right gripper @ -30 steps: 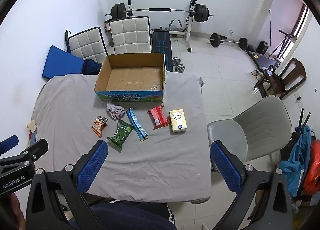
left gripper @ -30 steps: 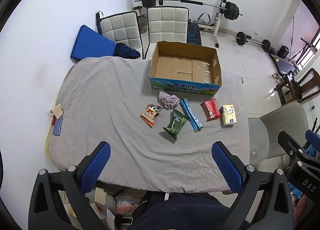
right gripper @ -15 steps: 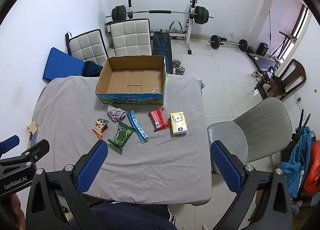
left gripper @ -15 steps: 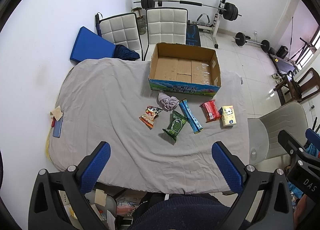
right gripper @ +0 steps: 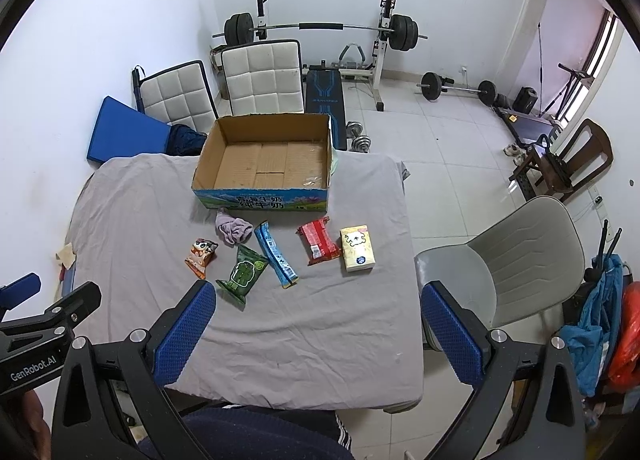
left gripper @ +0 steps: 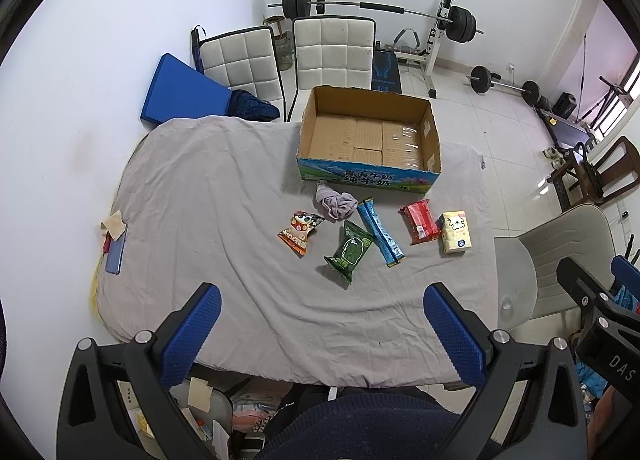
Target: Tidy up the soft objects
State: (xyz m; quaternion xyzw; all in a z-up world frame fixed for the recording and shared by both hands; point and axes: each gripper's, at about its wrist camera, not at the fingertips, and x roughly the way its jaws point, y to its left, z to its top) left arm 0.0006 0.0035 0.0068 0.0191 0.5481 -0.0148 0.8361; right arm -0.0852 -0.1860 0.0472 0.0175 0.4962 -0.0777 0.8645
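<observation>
In front of the open cardboard box (left gripper: 370, 140) on the grey-covered desk (left gripper: 208, 196) lie a crumpled lilac cloth (left gripper: 335, 202), an orange packet (left gripper: 299, 231), a green pouch (left gripper: 351, 251), a blue stick pack (left gripper: 380, 232), a red packet (left gripper: 419, 220) and a cream tissue pack (left gripper: 455, 231). Left tongs (left gripper: 320, 334) and right tongs (right gripper: 318, 334) hang spread apart, empty, nearer than the row.

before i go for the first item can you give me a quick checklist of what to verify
1. Cardboard box empty and open at the top: ok.
2. Left tongs open, holding nothing: ok.
3. Right tongs open, holding nothing: ok.
4. Six items lie on the grey sheet in front of the box: purple cloth, orange packet, green packet, blue packet, red packet, tissue pack: ok.
5. Items spaced for a clean grab: mostly ok; whether the cloth and the blue packet touch: cannot tell.
6. Path from items to box free of clutter: ok.
</observation>
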